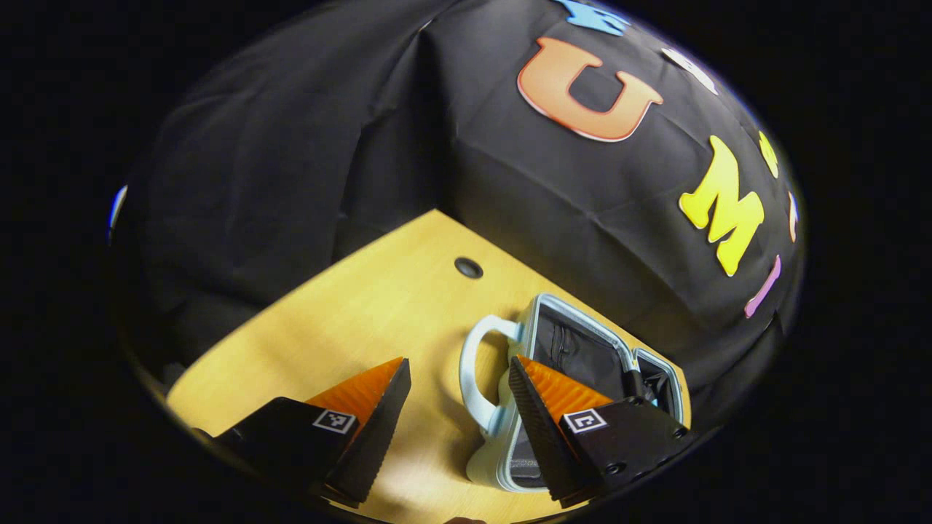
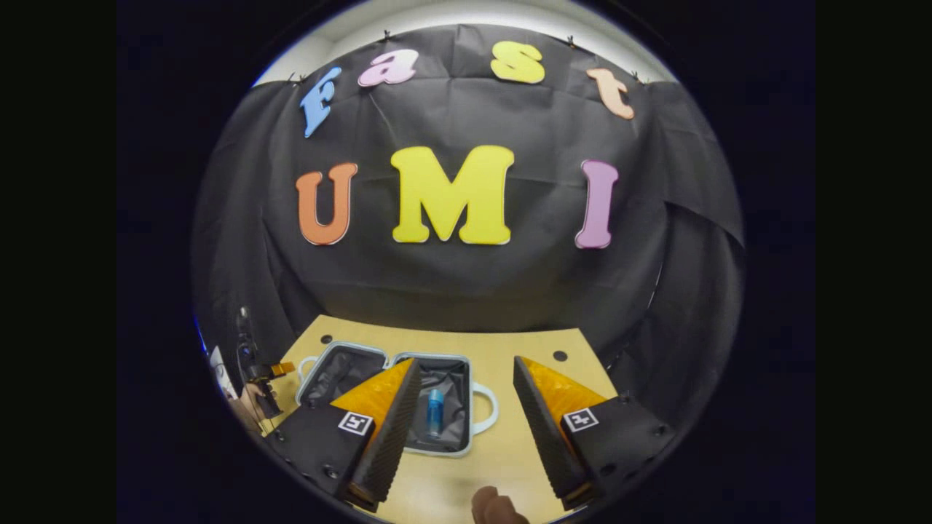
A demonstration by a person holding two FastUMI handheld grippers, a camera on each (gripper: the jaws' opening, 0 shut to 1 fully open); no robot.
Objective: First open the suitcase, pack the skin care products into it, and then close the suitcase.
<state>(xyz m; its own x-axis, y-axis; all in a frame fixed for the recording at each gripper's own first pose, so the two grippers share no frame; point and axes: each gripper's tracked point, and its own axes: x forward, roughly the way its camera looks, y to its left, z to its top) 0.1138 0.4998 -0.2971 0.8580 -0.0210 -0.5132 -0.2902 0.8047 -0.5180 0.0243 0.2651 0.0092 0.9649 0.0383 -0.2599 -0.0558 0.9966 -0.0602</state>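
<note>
Suitcase (image 2: 397, 397) lies open near the tabletop's (image 2: 510, 451) far edge, blue bottle (image 2: 435, 412) inside; closing remains. Left gripper (image 1: 459, 415) and right gripper (image 2: 466, 429) fingers released, empty.

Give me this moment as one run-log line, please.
suitcase: open | blue bottle: inside | left gripper: open | right gripper: open

Suitcase (image 2: 393, 397) lies open flat on the worktop (image 2: 510, 451), both halves side by side, a handle at each outer end. In the right gripper view a skin care bottle (image 2: 435, 413) lies inside the right-hand half, the left half beside it. Right tool (image 2: 466, 429) sits above the near edge; left tool (image 1: 459, 415) sits over the suitcase's handle end
</note>
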